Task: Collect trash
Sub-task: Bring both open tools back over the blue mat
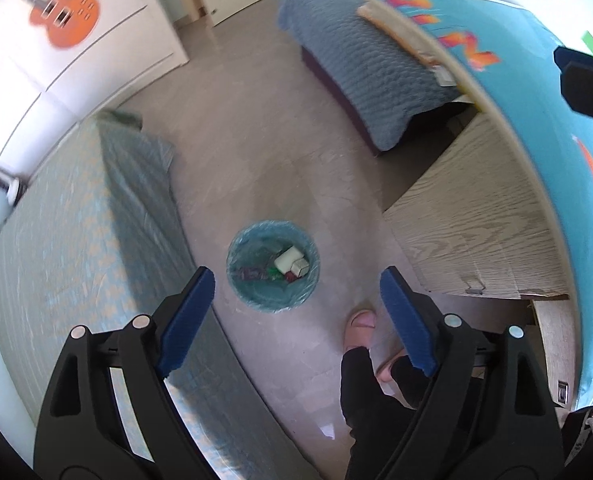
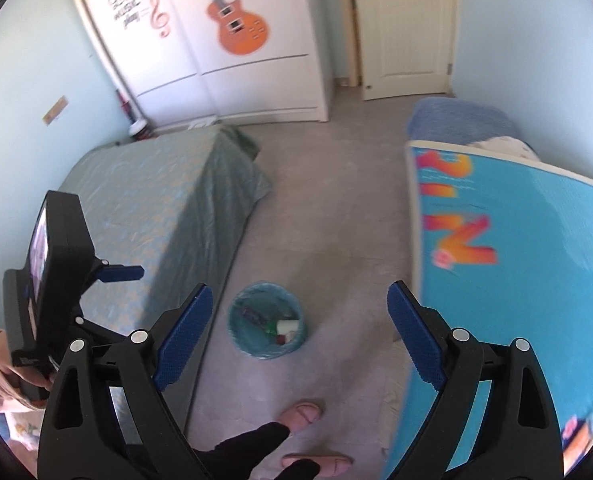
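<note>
Left gripper [image 1: 296, 284]: jaws spread wide, nothing between the blue pads, held high over the floor
Right gripper [image 2: 299, 300]: jaws likewise wide apart and empty
Waste bin [image 1: 273, 266]: small round bin with a blue liner, standing on the grey floor [image 1: 256, 140] between the green-covered bed [image 1: 76, 232] and the wooden desk [image 1: 476, 220]
Contents: a white carton [image 1: 290, 258] and mixed wrappers already lie inside
Loose trash: none visible on the floor in either view
Step in hand (judged): locating the next item or gathering the liner
Advice: descend vertically, take the liner rim on one side only, avoid tipping the bin, keep clear of the slippered foot [image 1: 360, 328] nearby
</note>
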`<act>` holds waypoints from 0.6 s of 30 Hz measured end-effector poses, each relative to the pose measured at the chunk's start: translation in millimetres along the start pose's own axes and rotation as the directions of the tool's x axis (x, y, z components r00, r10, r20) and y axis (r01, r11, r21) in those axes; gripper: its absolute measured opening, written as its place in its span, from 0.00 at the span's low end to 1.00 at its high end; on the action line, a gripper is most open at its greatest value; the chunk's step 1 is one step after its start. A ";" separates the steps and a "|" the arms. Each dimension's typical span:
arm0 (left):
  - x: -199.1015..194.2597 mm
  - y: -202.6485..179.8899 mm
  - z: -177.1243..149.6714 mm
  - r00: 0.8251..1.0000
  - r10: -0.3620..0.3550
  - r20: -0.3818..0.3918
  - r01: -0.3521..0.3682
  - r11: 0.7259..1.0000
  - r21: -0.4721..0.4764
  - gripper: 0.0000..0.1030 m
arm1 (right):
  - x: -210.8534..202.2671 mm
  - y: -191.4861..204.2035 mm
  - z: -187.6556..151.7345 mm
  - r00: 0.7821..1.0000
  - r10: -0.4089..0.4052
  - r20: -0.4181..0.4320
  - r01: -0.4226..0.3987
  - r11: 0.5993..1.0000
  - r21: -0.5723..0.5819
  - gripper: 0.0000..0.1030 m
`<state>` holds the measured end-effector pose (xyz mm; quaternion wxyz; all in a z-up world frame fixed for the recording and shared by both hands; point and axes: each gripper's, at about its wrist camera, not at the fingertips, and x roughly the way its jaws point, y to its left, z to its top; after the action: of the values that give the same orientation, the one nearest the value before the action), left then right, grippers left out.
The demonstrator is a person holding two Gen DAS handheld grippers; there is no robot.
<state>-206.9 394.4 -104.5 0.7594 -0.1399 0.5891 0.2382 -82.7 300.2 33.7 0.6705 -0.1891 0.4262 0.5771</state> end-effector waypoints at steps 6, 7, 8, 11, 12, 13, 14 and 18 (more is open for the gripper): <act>-21.7 -58.7 23.7 0.997 -0.036 0.064 0.028 0.993 0.117 0.88 | -44.4 -53.3 -33.0 0.995 -0.081 0.052 0.072 0.986 0.148 0.87; -24.9 -70.6 27.8 0.996 -0.046 0.073 0.035 0.989 0.141 0.89 | -53.0 -64.7 -41.9 0.994 -0.089 0.056 0.077 0.979 0.188 0.87; -27.9 -82.6 31.6 0.995 -0.056 0.081 0.042 0.985 0.166 0.90 | -59.5 -73.3 -49.3 0.994 -0.101 0.049 0.088 0.971 0.221 0.87; -35.8 -117.5 40.1 0.991 -0.088 0.098 0.062 0.968 0.242 0.91 | -79.3 -94.3 -75.6 0.986 -0.164 0.034 0.147 0.946 0.288 0.87; -38.3 -128.0 41.9 0.990 -0.095 0.102 0.065 0.962 0.264 0.91 | -85.3 -98.9 -82.3 0.983 -0.182 0.033 0.163 0.939 0.302 0.87; -40.7 -141.1 43.0 0.989 -0.105 0.105 0.070 0.953 0.294 0.91 | -91.9 -103.7 -89.7 0.980 -0.198 0.033 0.178 0.932 0.317 0.87; -43.0 -156.5 45.1 0.987 -0.117 0.107 0.075 0.941 0.329 0.91 | -100.0 -110.6 -99.8 0.976 -0.215 0.031 0.192 0.921 0.339 0.87; -50.0 -204.2 45.9 0.982 -0.157 0.105 0.097 0.895 0.435 0.91 | -133.3 -135.6 -140.8 0.957 -0.290 0.027 0.250 0.863 0.439 0.87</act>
<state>-71.0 234.1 -58.2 0.8241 0.0085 0.5630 0.0622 -1.6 78.0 27.1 0.7885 -0.0673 0.4811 0.3771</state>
